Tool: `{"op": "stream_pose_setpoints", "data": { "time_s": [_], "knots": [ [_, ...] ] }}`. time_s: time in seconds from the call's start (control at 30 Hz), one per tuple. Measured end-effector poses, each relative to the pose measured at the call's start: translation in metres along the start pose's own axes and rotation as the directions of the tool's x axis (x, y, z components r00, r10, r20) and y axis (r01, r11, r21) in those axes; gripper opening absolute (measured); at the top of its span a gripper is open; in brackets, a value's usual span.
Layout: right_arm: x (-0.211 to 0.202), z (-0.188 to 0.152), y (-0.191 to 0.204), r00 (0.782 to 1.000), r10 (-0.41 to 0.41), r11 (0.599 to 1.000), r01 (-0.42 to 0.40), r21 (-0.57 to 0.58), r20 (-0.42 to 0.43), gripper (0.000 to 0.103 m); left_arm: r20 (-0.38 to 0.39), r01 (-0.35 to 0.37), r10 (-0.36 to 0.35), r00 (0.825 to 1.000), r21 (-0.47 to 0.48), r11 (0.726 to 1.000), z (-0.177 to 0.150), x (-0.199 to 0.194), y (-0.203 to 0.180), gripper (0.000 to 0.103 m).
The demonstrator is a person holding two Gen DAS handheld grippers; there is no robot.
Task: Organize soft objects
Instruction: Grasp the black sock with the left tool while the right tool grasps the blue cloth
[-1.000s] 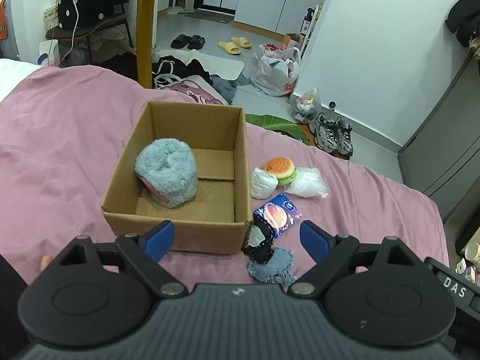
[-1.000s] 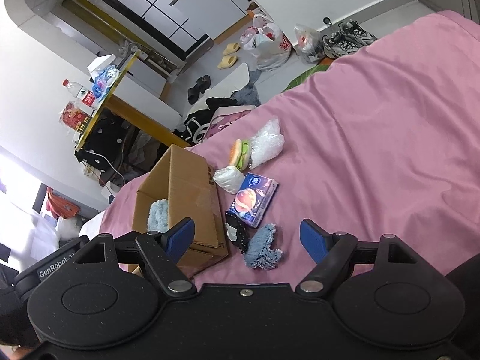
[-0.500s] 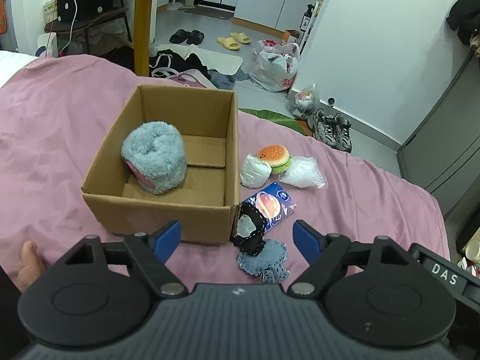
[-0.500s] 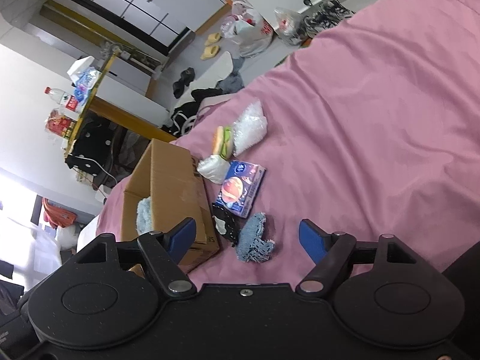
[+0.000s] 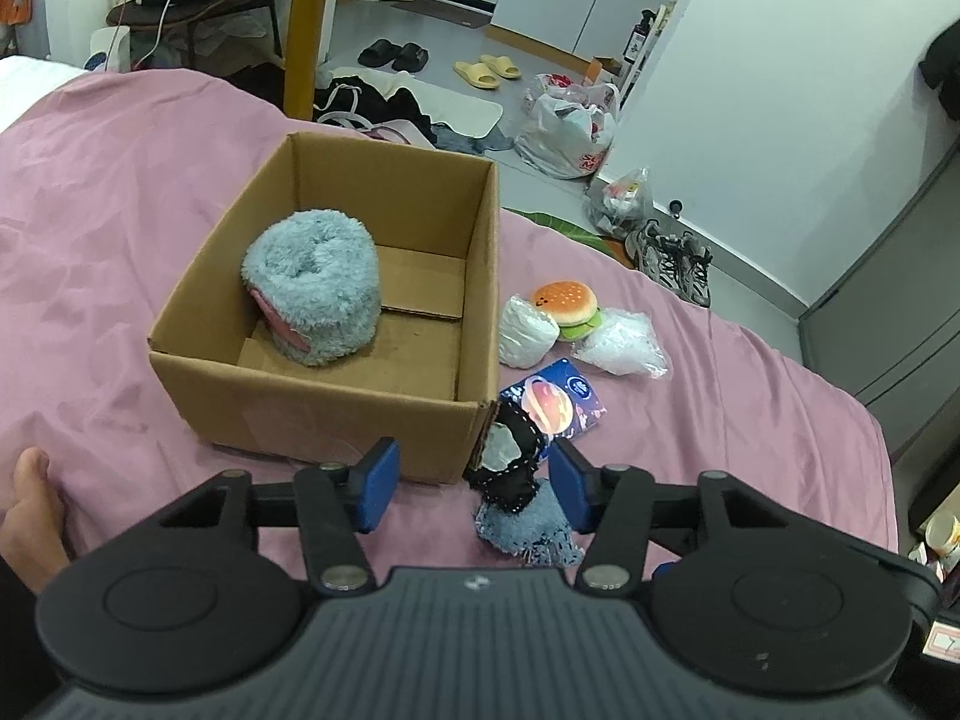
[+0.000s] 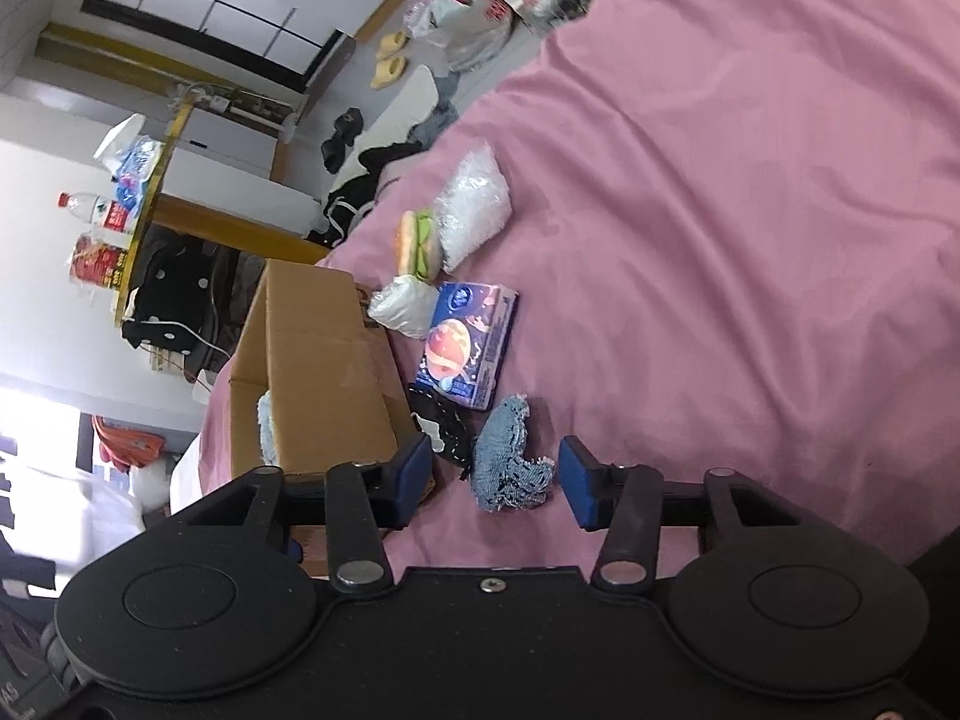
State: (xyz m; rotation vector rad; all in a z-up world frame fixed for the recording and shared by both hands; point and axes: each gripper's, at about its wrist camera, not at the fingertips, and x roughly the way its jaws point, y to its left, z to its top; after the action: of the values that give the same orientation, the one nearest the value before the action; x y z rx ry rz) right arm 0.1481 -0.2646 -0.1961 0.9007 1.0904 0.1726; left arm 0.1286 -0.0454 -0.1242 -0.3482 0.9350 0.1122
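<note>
An open cardboard box (image 5: 324,387) stands on the pink bedspread with a fluffy blue roll (image 5: 312,288) inside. To its right lie a burger toy (image 5: 567,300), a white pouch (image 5: 525,330), a white plastic bag (image 5: 621,348), a tissue pack (image 5: 555,399), a black cloth piece (image 5: 510,462) and a frayed denim piece (image 5: 525,525). My left gripper (image 5: 474,483) hovers over the black and denim pieces, jaws closing, pads not touching them. My right gripper (image 6: 495,480) is closing around the denim piece (image 6: 507,462), with gaps on both sides; the black piece (image 6: 444,426) lies beside it.
A person's bare hand or foot (image 5: 30,510) rests on the bedspread at the left. Beyond the bed's far edge the floor holds slippers (image 5: 480,69), shopping bags (image 5: 570,120) and sneakers (image 5: 675,258). A yellow table leg (image 5: 306,30) stands behind the box. Open bedspread (image 6: 750,210) stretches to the right.
Both grippers have sunk closer to the bed and their jaws have narrowed. The right wrist has rolled, tilting its view. The objects lie where they were.
</note>
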Motion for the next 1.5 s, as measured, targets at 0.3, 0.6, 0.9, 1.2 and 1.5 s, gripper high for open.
{"op": "stream_pose_setpoints", "data": {
  "time_s": [0.3,0.6,0.9,1.2,1.5],
  "knots": [
    [0.016,0.004,-0.007,1.000,-0.013,0.997,0.015,0.071,-0.028,0.039,-0.029,-0.003,0.002,1.000,-0.035,0.999,-0.003,0.011,0.004,0.045],
    [0.043,0.005,-0.004,0.997,-0.029,0.996,0.035,0.086,-0.069,0.039,-0.047,-0.005,0.001,0.999,-0.080,0.997,-0.006,0.021,0.007,0.037],
    [0.049,0.002,-0.003,0.997,-0.021,0.996,0.028,0.088,-0.075,0.014,-0.067,-0.004,-0.003,0.998,-0.106,0.994,-0.012,0.031,0.000,0.035],
    [0.019,0.004,-0.008,1.000,-0.011,0.995,0.009,0.097,0.025,0.013,-0.067,-0.010,0.004,0.998,-0.086,0.996,-0.015,0.035,-0.016,0.035],
    [-0.007,0.015,-0.015,0.984,-0.067,0.993,0.050,0.106,0.163,0.013,-0.064,-0.024,0.023,0.998,-0.013,1.000,-0.019,0.041,-0.036,0.036]
  ]
}}
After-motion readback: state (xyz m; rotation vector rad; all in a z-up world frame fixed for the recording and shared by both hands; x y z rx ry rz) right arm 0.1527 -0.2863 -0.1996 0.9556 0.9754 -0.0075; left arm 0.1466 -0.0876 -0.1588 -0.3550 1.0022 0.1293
